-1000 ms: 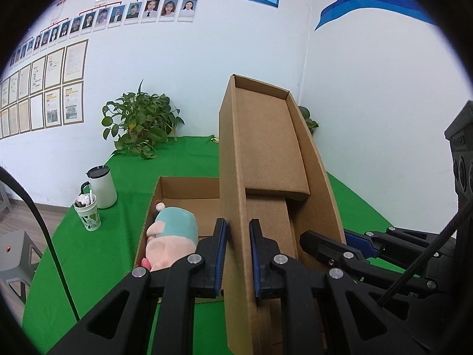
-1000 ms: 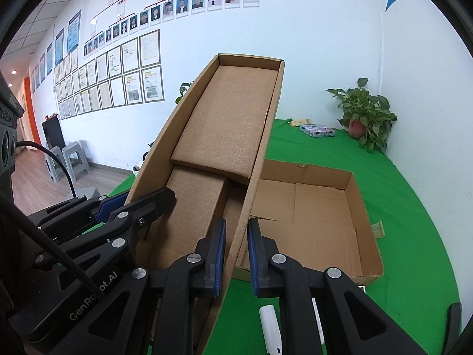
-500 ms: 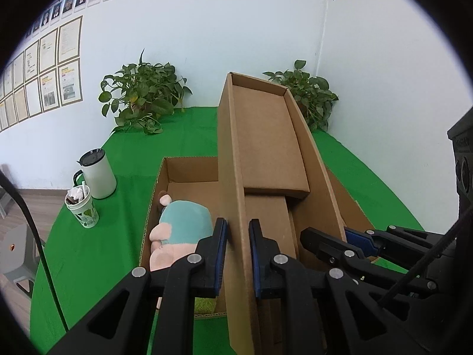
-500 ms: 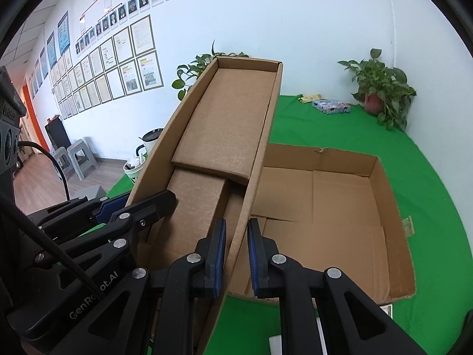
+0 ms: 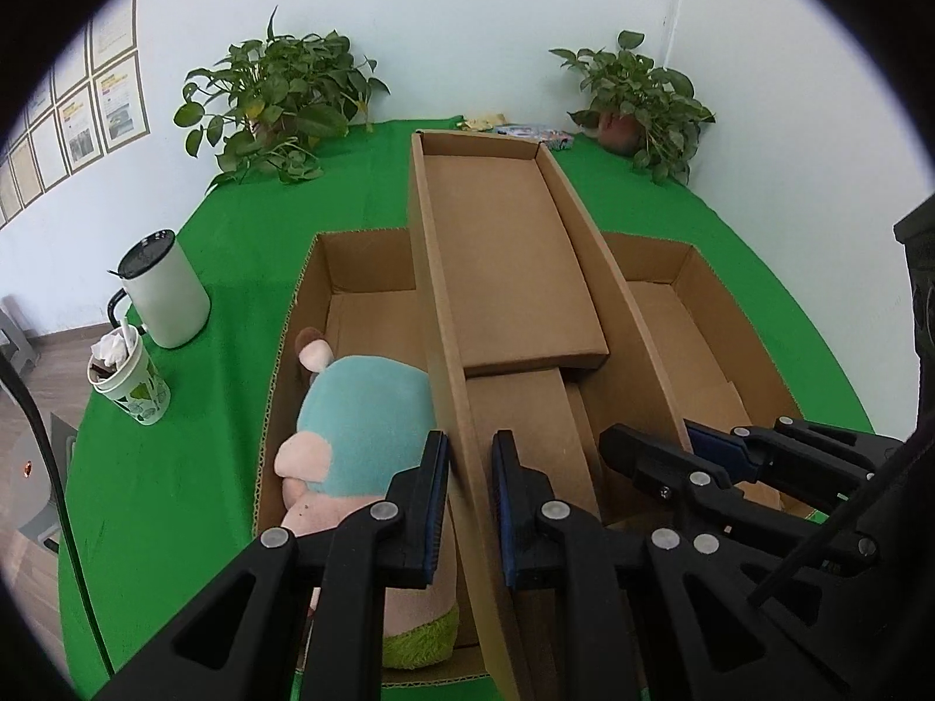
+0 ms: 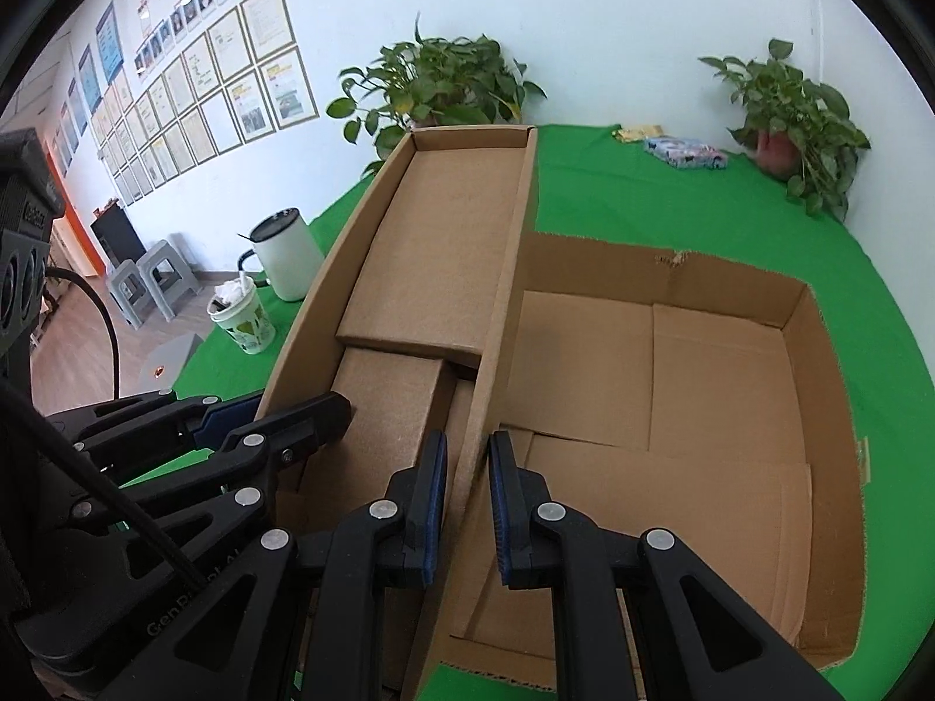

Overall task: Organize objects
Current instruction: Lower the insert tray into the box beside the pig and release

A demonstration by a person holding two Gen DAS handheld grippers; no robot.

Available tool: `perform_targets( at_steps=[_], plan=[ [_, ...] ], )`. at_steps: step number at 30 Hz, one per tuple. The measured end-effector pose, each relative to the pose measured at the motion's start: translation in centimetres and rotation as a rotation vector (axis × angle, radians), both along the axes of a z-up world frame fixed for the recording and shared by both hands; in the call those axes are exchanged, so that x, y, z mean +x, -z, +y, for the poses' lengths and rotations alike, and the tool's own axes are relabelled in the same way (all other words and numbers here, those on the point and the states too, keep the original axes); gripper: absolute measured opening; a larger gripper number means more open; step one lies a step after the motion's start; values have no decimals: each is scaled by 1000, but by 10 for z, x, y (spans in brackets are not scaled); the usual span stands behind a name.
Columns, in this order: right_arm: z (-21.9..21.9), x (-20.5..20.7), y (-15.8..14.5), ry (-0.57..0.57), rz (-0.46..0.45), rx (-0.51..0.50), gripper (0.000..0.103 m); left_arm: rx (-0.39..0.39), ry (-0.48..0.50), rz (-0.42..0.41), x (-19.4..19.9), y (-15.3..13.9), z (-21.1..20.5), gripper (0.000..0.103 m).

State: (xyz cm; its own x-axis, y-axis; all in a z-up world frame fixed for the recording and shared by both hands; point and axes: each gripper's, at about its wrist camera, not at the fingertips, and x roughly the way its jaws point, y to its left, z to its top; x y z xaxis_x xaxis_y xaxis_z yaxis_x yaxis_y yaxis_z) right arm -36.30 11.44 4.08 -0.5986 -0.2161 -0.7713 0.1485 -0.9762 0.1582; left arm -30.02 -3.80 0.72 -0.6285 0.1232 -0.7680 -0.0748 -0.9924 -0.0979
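A long narrow cardboard box lid (image 5: 502,269) is held between both grippers, tilted down over a large open cardboard box (image 5: 689,269). My left gripper (image 5: 470,467) is shut on the lid's left wall. My right gripper (image 6: 467,467) is shut on the lid's right wall (image 6: 502,292). A plush toy (image 5: 362,426), teal and pink, lies in the left part of the big box, just left of the lid. The right part of the big box (image 6: 701,385) shows only its bare floor. Each gripper also shows in the other's view.
The boxes stand on a green-covered table (image 5: 175,467). A white mug with a lid (image 5: 163,292) and a paper cup with rubbish (image 5: 128,380) stand at the left. Two potted plants (image 5: 274,99) (image 5: 637,99) and a small patterned packet (image 6: 684,152) are at the back.
Both grippers have tipped the lid forward and down over the big box. The views now look lower, onto the box and table rather than the wall.
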Motion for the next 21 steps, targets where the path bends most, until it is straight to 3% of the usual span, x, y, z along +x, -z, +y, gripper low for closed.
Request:
perform_targets(
  at_steps=[7, 12, 17, 21],
  plan=[
    [4, -6, 55, 22, -67, -49, 11, -29, -9, -97, -12, 30, 9, 14],
    [15, -8, 88, 50, -89, -99, 10, -84, 8, -113, -14, 37, 19, 14],
    [16, 0, 101, 61, -106, -93, 9, -82, 21, -166, -15, 46, 21, 16],
    [11, 3, 106, 62, -101, -66, 9, -75, 14, -164, -8, 43, 16, 22]
  ],
)
